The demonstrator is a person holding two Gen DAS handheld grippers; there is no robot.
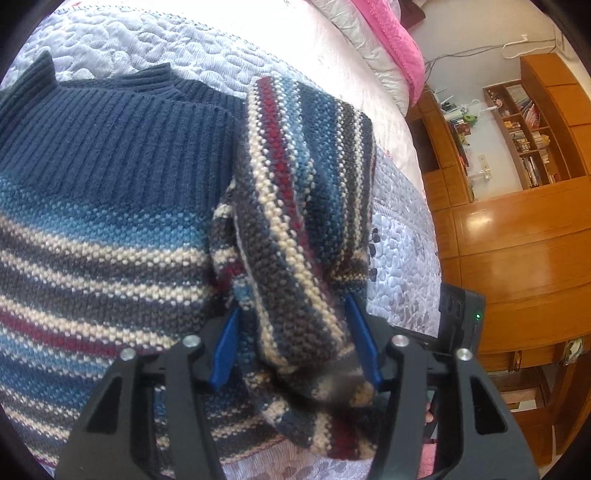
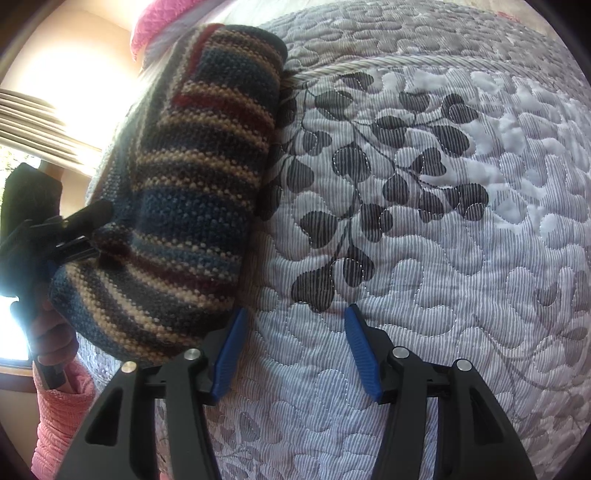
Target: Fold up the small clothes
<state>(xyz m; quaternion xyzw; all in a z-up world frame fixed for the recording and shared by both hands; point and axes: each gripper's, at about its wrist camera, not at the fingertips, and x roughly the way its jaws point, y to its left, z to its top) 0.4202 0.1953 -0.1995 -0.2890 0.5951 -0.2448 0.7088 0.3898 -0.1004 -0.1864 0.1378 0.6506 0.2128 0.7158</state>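
A bed (image 1: 229, 55) fills most of both views, covered by a pale quilt (image 2: 424, 258) stitched in looping lines and printed with dark leaves. Beyond its far edge in the left wrist view stands a wooden wall unit (image 1: 517, 206) with open shelves of books and small items; a pink pillow (image 1: 391, 33) lies at the head of the bed.

A striped knit sweater (image 1: 103, 206) lies spread on the quilt, its navy ribbed collar and yoke toward the head of the bed, with bands of blue, grey, cream and red below. One sleeve (image 1: 295, 206) is lifted off the body and runs down toward the camera, draped between the left gripper's (image 1: 291, 343) blue fingers (image 1: 225, 350). The fingers stand apart on either side of the sleeve, and whether they touch the knit cannot be told.

In the right wrist view the same sleeve (image 2: 184, 192) hangs raised at the left, above the quilt, with the left gripper (image 2: 77, 236) at its near end and a hand (image 2: 51, 339) in a pink cuff (image 2: 62, 417) beneath.

The right gripper (image 2: 293, 343) hovers over bare quilt just beside the sleeve, its fingers (image 2: 360, 350) wide apart and holding nothing.
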